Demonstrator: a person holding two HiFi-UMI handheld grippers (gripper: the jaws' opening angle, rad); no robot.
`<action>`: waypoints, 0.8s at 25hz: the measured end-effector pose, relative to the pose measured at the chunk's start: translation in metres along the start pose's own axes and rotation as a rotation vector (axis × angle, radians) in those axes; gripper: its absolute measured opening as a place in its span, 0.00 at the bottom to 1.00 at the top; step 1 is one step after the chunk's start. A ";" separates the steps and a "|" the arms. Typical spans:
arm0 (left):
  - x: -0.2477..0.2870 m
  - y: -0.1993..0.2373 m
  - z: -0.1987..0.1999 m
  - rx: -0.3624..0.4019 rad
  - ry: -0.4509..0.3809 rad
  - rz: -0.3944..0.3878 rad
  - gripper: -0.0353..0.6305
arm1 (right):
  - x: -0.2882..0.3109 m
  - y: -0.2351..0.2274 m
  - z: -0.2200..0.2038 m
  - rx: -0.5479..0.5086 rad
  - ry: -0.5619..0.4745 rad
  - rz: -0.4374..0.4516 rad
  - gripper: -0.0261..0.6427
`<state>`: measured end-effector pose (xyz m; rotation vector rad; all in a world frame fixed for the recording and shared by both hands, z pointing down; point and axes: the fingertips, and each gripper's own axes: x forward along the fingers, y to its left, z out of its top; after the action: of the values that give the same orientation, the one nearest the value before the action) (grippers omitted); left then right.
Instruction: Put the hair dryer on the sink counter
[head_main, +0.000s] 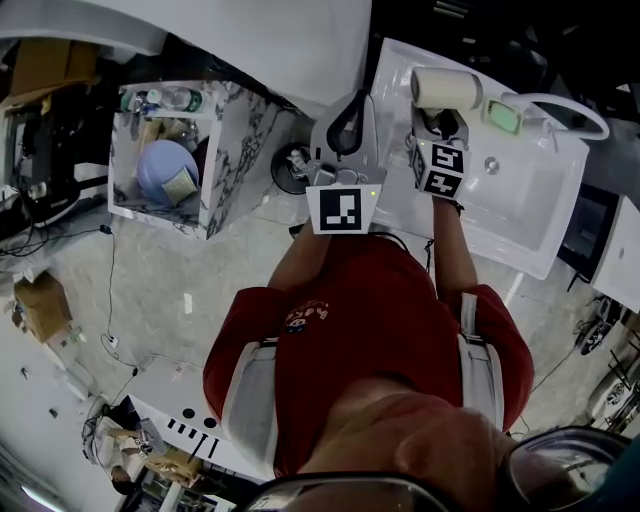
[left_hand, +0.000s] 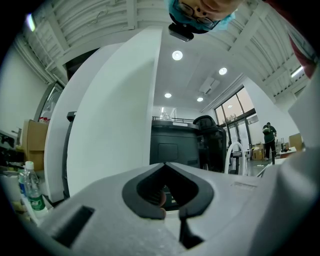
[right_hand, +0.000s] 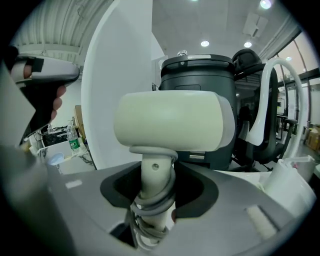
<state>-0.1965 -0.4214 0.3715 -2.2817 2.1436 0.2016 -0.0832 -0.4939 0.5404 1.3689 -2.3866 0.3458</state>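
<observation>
The hair dryer (head_main: 447, 88) is cream-white with its grey cord wound round the handle. It stands upright in my right gripper (head_main: 438, 120), above the back left corner of the white sink counter (head_main: 520, 215). In the right gripper view the barrel of the hair dryer (right_hand: 172, 120) lies crosswise above the jaws, and my right gripper (right_hand: 155, 187) is shut on the handle and cord. My left gripper (head_main: 345, 120) hangs just left of it, over the counter's left edge. Its tips meet in the left gripper view, where my left gripper (left_hand: 163, 165) holds nothing.
A white arched faucet (head_main: 565, 105) and a green soap dish (head_main: 503, 117) sit at the back of the basin. A marble-patterned open cabinet (head_main: 225, 160) with a blue bowl (head_main: 165, 170) and bottles stands to the left. A large white curved panel (left_hand: 115, 125) rises behind.
</observation>
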 end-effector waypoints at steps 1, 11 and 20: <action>0.000 0.002 -0.002 -0.006 0.006 0.004 0.06 | 0.004 0.000 -0.003 0.000 0.007 -0.002 0.32; 0.001 0.013 -0.011 -0.016 0.030 0.014 0.05 | 0.040 -0.004 -0.041 0.001 0.120 -0.016 0.32; 0.001 0.016 -0.017 -0.014 0.039 0.022 0.06 | 0.064 -0.012 -0.055 0.011 0.166 -0.024 0.32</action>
<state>-0.2108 -0.4253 0.3901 -2.2895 2.1933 0.1735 -0.0924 -0.5284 0.6181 1.3188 -2.2347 0.4486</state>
